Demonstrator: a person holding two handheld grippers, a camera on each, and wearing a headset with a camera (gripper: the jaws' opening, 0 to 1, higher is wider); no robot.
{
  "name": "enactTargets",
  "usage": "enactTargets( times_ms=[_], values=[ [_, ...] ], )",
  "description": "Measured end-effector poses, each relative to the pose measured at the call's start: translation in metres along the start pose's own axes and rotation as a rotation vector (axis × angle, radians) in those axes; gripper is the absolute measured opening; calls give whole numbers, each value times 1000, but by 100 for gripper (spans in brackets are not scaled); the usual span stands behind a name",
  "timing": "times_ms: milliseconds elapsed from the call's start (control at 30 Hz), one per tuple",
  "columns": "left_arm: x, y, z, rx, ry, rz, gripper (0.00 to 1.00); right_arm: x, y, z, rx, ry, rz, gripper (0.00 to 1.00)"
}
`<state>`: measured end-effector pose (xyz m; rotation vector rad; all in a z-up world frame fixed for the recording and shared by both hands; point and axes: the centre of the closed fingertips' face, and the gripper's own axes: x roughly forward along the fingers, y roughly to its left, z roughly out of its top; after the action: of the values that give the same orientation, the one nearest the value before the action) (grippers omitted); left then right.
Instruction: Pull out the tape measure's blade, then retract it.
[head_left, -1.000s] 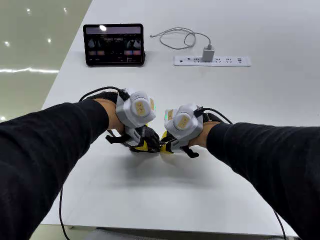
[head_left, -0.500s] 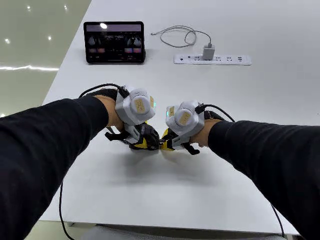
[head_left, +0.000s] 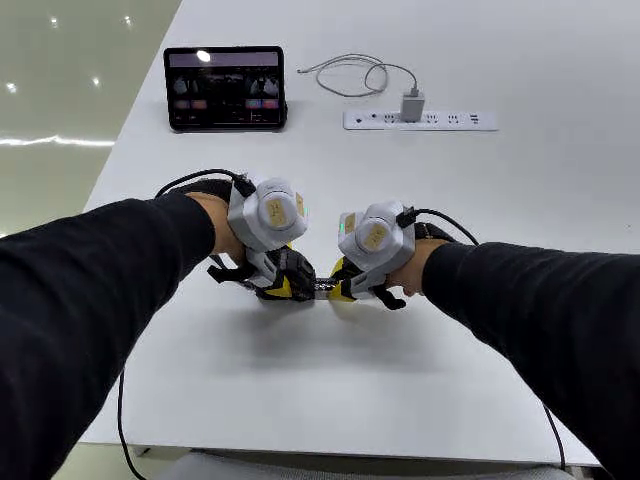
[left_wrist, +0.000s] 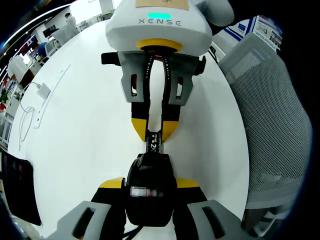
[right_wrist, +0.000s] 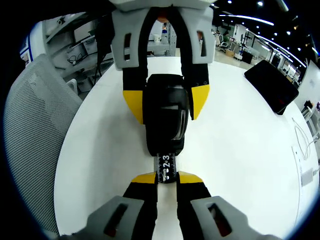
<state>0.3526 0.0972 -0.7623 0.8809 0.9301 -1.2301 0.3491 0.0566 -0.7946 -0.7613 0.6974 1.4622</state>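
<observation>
Blade (right_wrist: 165, 167) now showing between the grippers: pull-out has started

Versus a second ago, the two grippers have drawn apart a little. Their tips were almost touching. Now a short stretch of blade spans the gap, and its first printed marks are readable in the right gripper view. Head camera has drifted slightly too, but the gap itself is new.

Left gripper (left_wrist: 150, 182) is clamped across the tape measure case (left_wrist: 150, 197), yellow tips on either flank. The case is low over the table (head_left: 480, 220); can't confirm contact. Right gripper (right_wrist: 166, 179) is closed on the blade near its end, and the blade runs out from between the tips toward the case. Both grips look square and in line with the blade.

Location: the case is well apart from the tablet (head_left: 226, 87), on the person's side of it and a bit to its right. The blade leaves the case heading further right of the tablet.

Read: early in the task. Extraction is only just under way, most of the blade is probably inside the case, and retraction is not yet begun. Next move calls for more straight separation. Risks are the pinch slipping off the blade end, or the case twisting in the left gripper as spring load builds.
</observation>
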Motion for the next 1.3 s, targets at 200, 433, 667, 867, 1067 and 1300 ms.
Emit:
enactTargets(
  times_ms=[200, 433, 667, 867, 1067, 1300],
  values=[
    [-1, -1, 1, -8, -1, 9, 31, -4, -2, -6, -3, 16, -5, 9],
    [-1, -1, 1, -2, -9, 8, 31, -5, -1, -8, 3, 23, -3, 9],
    [-1, -1, 2, 2, -14, 7, 31, -9, -1, -13, 14, 31, -2, 9],
    [-1, 1, 2, 2, -17, 7, 31, -13, 0, -19, 29, 31, -4, 9],
    [-1, 0, 2, 11, -24, 11, 31, -16, 0, -23, 44, 26, -10, 9],
    [0, 0, 2, -5, -36, 14, 31, -21, -1, -29, 51, 27, -14, 9]
  ],
)
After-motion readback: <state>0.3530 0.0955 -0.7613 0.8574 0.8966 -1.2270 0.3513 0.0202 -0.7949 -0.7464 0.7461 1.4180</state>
